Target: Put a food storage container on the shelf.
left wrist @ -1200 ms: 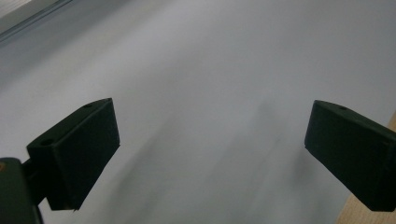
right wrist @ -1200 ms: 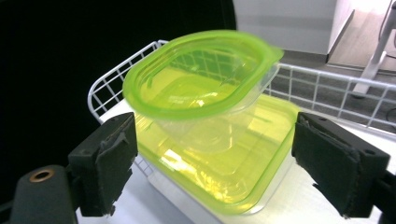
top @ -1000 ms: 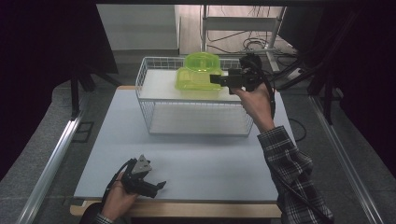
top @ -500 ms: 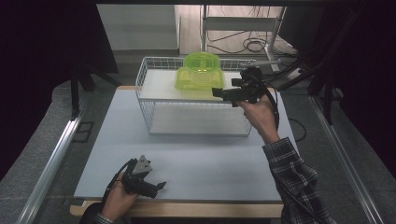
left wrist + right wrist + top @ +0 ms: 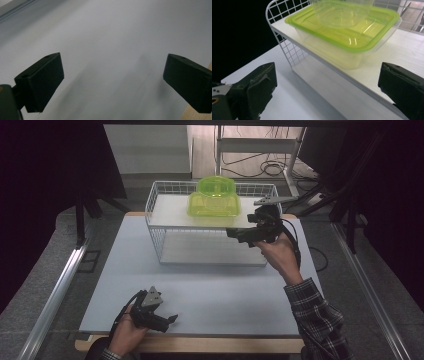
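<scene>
Backing down and away from the translucent green lidded plastic container (image 5: 214, 200) on the white wire rack's (image 5: 165, 210) upper shelf, the right gripper (image 5: 235, 234) has just been opening, jaws wide and empty; placing looks done, retreat comes next. Left gripper (image 5: 170, 320) rests open on the table (image 5: 225, 295).

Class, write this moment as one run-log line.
right gripper: jaws just opening, empty | box: on rack shelf | left gripper: open, on table

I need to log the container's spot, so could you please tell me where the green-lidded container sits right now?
In the high view, the green-lidded container sits on the upper shelf of the white wire rack at the table's far side, just left of the open right gripper.
</scene>
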Tool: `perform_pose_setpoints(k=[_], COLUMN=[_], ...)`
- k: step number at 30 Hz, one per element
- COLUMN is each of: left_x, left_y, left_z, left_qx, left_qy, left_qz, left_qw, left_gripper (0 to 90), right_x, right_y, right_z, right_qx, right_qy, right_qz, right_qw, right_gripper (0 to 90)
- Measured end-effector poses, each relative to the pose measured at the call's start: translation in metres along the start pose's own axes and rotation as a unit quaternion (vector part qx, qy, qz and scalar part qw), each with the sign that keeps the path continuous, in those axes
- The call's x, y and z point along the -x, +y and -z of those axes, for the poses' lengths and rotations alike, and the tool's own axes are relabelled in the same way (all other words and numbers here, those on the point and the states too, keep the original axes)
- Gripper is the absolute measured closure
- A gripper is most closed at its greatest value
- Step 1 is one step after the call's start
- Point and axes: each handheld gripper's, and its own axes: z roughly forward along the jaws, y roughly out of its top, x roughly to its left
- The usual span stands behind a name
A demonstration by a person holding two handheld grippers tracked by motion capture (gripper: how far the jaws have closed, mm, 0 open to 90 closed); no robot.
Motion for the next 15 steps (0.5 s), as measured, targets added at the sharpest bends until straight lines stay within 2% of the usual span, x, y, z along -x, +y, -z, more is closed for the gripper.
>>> perform_pose_setpoints(k=[6, 15], left_x=[0.000, 0.000], left_y=[0.000, 0.000], left_z=[0.000, 0.000], left_qx=[0.000, 0.001], left_qy=[0.000, 0.001], left_qz=[0.000, 0.001], left_qw=[1.0000, 1.0000], left_gripper=[3.1, 3.0], right_x=[-0.003, -0.006], right_y=[-0.015, -0.034], right_z=[0.001, -0.001], right_qx=[-0.005, -0.008], right_qy=[0.001, -0.009], right_qz=[0.012, 0.031], right_qw=[0.9999, 0.9994], right_gripper=[1.8, 1.0])
